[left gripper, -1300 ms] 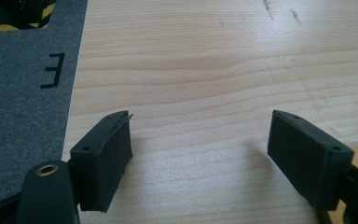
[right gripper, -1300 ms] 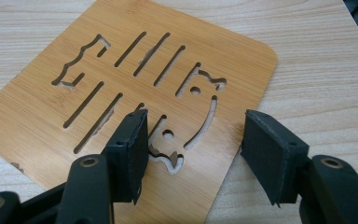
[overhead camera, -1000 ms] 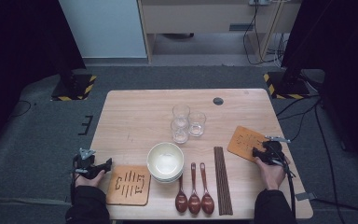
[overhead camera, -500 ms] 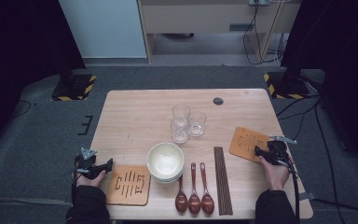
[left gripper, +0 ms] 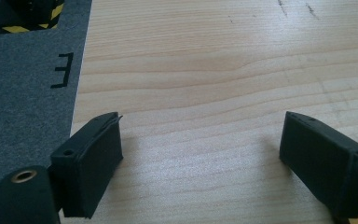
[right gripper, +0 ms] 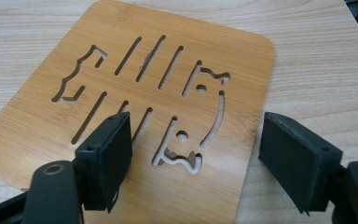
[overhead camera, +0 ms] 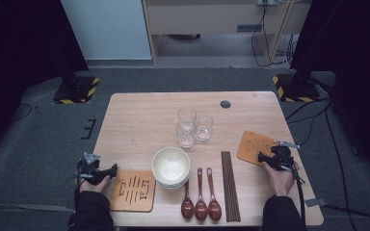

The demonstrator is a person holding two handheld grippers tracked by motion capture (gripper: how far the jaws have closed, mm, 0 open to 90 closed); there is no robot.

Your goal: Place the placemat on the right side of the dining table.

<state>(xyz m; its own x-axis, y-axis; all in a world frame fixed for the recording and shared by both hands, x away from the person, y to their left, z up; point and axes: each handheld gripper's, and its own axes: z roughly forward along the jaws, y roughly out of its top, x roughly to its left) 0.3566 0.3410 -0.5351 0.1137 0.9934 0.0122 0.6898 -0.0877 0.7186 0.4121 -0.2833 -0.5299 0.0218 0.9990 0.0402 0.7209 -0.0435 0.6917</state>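
Left claw [overhead camera: 110, 170] at the left edge of the desk [overhead camera: 144, 120], near the front corner, held level over the rim; jaws wide, just been opening, bare wood between them in the left gripper view [left gripper: 200, 154]. Just beside it, toward the front edge: bamboo trivet [overhead camera: 134, 190] with cut-out slots, lying flat, not touched by the claw. Next along, stack of pale bowls [overhead camera: 171, 166], touching or nearly touching the trivet's far right corner. Behind the bowls, toward the desk's middle: three clear glasses [overhead camera: 192, 127] grouped close together, upright. Along the front edge, right of the bowls: three dark red spoons [overhead camera: 201, 197] side by side, bowls of the spoons toward the front. Beside them, bundle of dark chopsticks [overhead camera: 230, 185] laid front to back. Small dark round cap [overhead camera: 225, 104] near the far edge. Toward the right edge: second bamboo trivet [overhead camera: 253, 145], flat, turned at an angle. Right claw [overhead camera: 261, 157] above its near part; jaws wide, just been opening, astride the trivet's surface in the right gripper view [right gripper: 191, 144], pads not pressing on it, nothing gripped.
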